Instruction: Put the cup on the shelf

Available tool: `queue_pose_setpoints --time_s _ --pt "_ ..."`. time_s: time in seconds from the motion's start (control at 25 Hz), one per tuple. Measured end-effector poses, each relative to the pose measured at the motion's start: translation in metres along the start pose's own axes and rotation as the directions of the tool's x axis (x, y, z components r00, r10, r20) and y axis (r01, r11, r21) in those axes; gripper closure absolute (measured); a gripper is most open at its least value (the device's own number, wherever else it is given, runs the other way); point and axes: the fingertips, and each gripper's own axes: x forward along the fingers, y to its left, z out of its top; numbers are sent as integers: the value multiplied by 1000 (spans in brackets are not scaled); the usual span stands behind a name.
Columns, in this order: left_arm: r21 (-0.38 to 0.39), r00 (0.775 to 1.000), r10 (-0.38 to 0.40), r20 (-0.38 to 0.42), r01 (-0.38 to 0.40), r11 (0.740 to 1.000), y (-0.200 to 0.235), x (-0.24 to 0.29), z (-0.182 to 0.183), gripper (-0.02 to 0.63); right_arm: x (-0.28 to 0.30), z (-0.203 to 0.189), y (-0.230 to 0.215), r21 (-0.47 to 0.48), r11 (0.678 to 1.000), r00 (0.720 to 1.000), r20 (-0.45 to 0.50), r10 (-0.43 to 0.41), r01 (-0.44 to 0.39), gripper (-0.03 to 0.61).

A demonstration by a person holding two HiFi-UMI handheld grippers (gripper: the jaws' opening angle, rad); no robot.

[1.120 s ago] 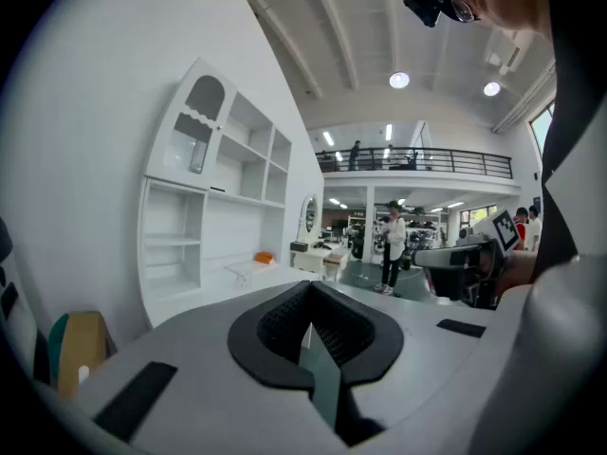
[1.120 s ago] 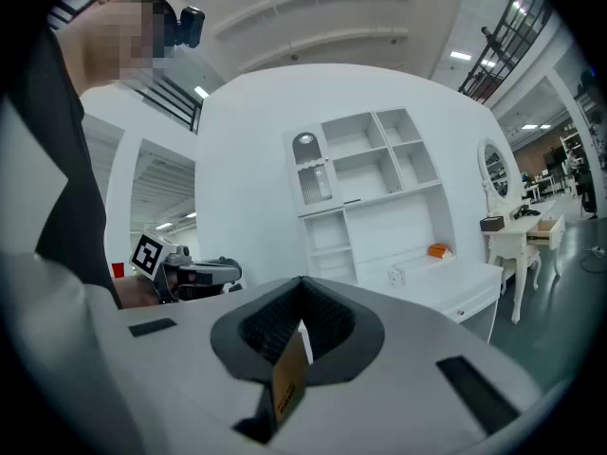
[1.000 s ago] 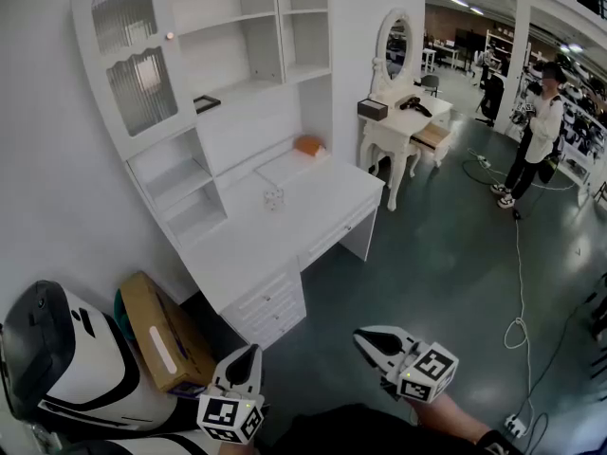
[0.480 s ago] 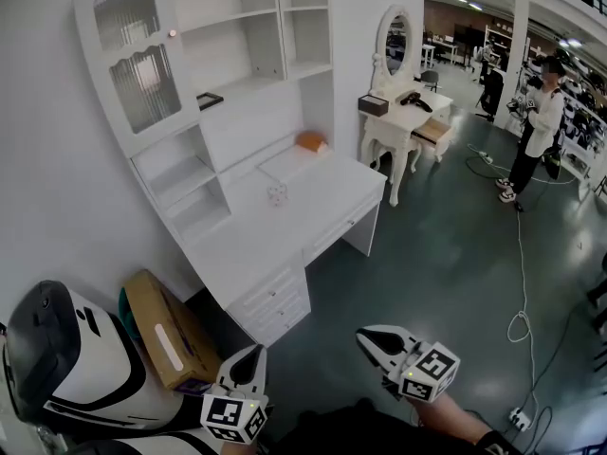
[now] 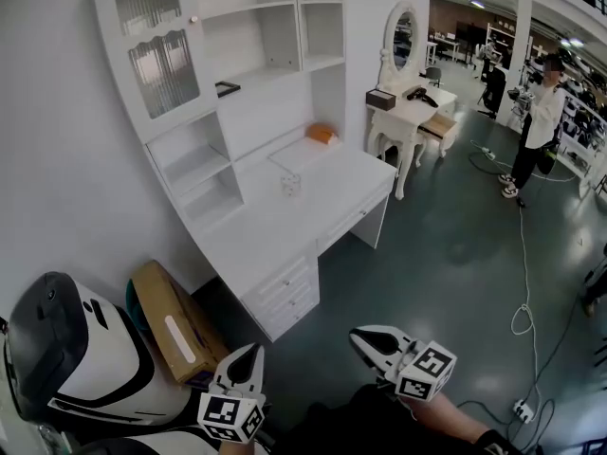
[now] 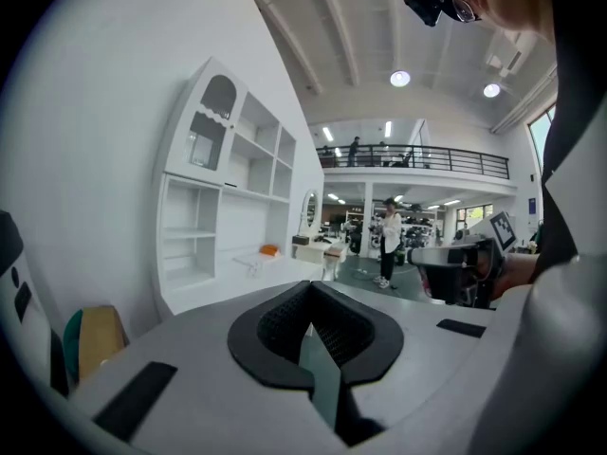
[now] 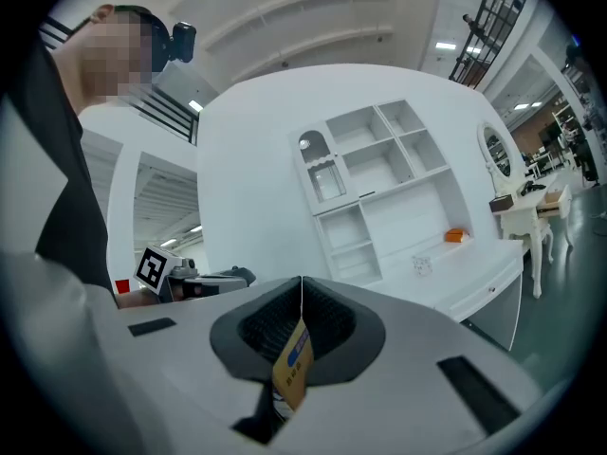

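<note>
Head view: my left gripper (image 5: 248, 354) and right gripper (image 5: 366, 337) are low; the cup (image 5: 290, 186) stands on the desk (image 5: 334, 197), well ahead of both jaws.
Left gripper view: jaws clenched, empty; cup ahead-left.
Right gripper view: jaws clenched; cup ahead-right.

Left tool (image 5: 253, 350) and right tool (image 5: 358, 334) are both showing white shells, black ribbed pads (image 6: 281, 321) and black-and-white marker cubes (image 5: 230, 415). Person is wearing a dark top (image 5: 351, 430).
</note>
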Motion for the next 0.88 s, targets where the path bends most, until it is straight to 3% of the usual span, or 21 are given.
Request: queue_pose_setpoints --time_s 0.2,0.4,0.64,0.88 --pt "-18 1000 -17 -12 17 1000 12 1 -11 601 12 -24 13 22 1000 998 -56 24 -23 561" --pt "-42 1000 -22 -21 21 999 22 18 -14 602 29 -23 0 38 998 997 -66 46 -44 561" --pt "-47 1000 13 -27 -15 999 44 57 -5 601 63 -13 -41 42 996 994 -65 87 -85 561" --pt "-36 999 27 -42 -29 999 65 131 16 601 100 11 -109 37 992 990 -69 120 -118 561"
